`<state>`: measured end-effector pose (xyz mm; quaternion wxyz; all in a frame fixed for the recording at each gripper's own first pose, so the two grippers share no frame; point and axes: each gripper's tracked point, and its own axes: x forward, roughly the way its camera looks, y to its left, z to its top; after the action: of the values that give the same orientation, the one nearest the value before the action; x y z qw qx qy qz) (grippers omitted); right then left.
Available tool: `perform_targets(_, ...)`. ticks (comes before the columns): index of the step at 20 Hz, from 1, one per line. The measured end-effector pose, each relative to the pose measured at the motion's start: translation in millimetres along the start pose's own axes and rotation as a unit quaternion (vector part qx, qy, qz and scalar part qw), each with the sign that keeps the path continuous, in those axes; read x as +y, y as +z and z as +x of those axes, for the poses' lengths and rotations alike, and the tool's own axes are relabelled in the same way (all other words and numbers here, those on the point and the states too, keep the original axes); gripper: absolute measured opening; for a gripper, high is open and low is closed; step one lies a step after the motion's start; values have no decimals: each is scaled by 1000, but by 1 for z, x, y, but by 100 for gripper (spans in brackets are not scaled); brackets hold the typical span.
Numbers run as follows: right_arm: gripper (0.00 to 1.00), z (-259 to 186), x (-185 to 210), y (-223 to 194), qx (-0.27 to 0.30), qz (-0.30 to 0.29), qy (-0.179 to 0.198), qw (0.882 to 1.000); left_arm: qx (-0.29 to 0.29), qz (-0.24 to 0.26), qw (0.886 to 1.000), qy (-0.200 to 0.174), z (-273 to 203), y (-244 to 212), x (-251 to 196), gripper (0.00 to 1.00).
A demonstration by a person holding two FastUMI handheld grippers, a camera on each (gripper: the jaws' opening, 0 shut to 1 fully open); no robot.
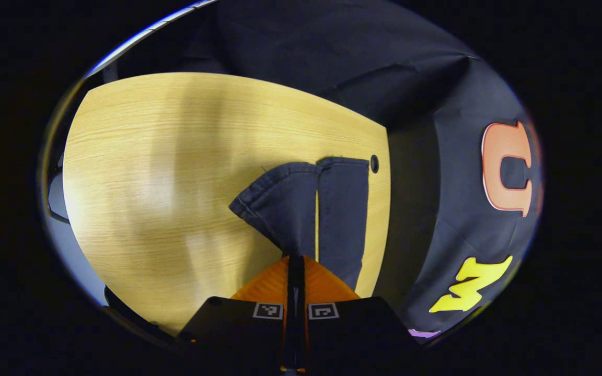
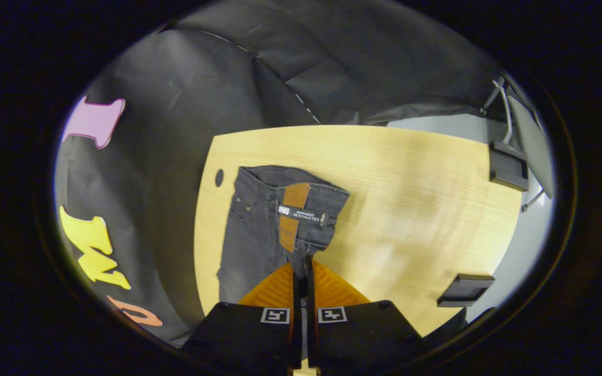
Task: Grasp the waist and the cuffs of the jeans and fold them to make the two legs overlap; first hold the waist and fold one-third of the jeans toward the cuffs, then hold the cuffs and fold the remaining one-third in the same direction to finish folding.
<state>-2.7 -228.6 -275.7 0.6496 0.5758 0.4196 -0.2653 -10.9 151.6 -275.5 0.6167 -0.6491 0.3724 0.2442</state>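
Dark jeans lie on a light wooden table [image 1: 149,172]. The left gripper view looks along the two legs: one cuff [image 1: 275,196] is lifted and pulled sideways, while the other leg [image 1: 344,209] lies flat near the table's edge. My left gripper [image 1: 296,259] is shut on the lifted leg's fabric. The right gripper view looks at the waist [image 2: 285,209], with a brown patch and a label on the inside of the band. My right gripper [image 2: 301,266] is shut on the waist's near edge, which is raised off the table [image 2: 411,183].
A round hole [image 1: 374,163] in the tabletop sits just beyond the cuffs near the table's edge. The black cloth wall runs close along that side. In the right gripper view, dark flat boxes [image 2: 465,290] [image 2: 508,166] sit off the table's far side.
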Motion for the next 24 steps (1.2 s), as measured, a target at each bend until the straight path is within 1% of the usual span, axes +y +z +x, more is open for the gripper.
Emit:
perform_targets(2,5,-9,27,5,3,-13,13,1000,7,-19,1000,-7,-3,4,-21,4)
perform_targets(5,5,-7,67,14,9,-33,27,999,18,-50,999,-8,4,14,-51,4)
perform_targets(8,5,6,98,24,14,-53,27,998,32,-48,998,-4,25,22,-83,4)
perform_targets(10,5,22,116,33,13,-73,22,997,38,-37,999,0,44,27,-101,4)
perform_targets(13,5,57,144,43,16,-83,18,996,55,-28,998,9,88,33,-125,4)
perform_targets(14,5,69,151,45,18,-85,15,996,62,-20,998,14,105,33,-131,0)
perform_targets(15,5,82,156,48,19,-91,13,996,68,-12,997,20,120,35,-133,4)
perform_targets(17,5,113,160,51,23,-101,6,995,86,10,996,31,154,35,-136,4)
perform_targets(19,5,140,160,52,30,-99,1,995,99,20,994,42,181,36,-137,4)
perform_targets(22,5,170,155,56,39,-86,-1,996,105,44,992,50,208,36,-138,4)
perform_targets(23,1,177,151,56,41,-84,-4,996,105,56,991,56,215,37,-136,4)
perform_targets(24,5,184,149,55,46,-84,-4,995,105,65,990,62,222,37,-134,4)
